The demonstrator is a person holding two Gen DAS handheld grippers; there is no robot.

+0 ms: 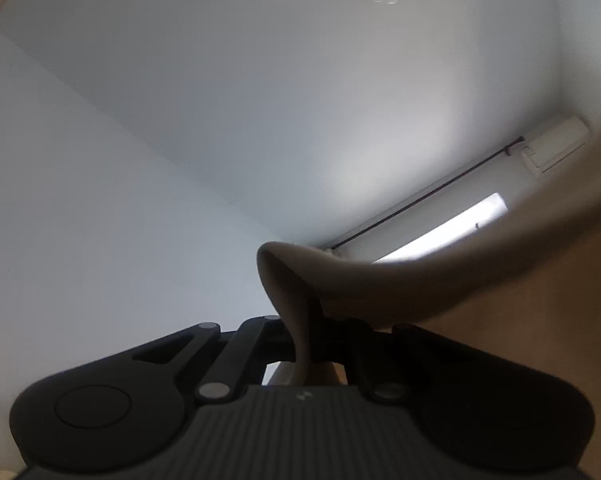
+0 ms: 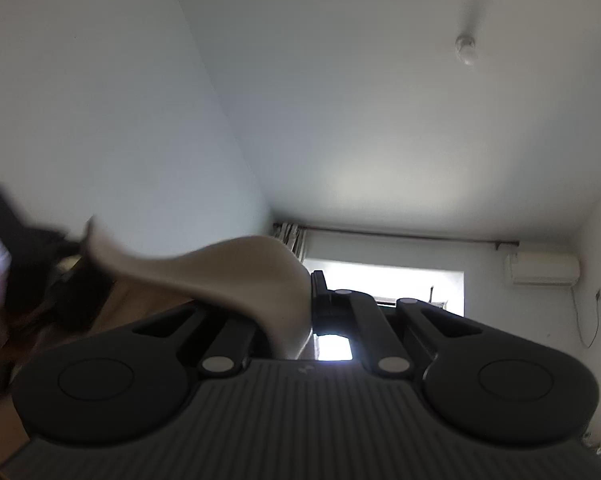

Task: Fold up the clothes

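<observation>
The left tongs are showing a matte black body across the bottom of the frame, with a ribbed grey panel in the lower middle bearing a small pale mark, two flat black link arms pinned by round silver screws, and a large round boss with a raised ring at lower left. The right tongs are showing the same build: ribbed grey panel, silver-pinned black links, and ringed round bosses at lower left and lower right.

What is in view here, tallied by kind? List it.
Black two-finger grippers: 2, left and right, both clamped on cloth
Beige cloth garment: 1
White wall air conditioner: 1
Bright window: 1
Total: 5
</observation>
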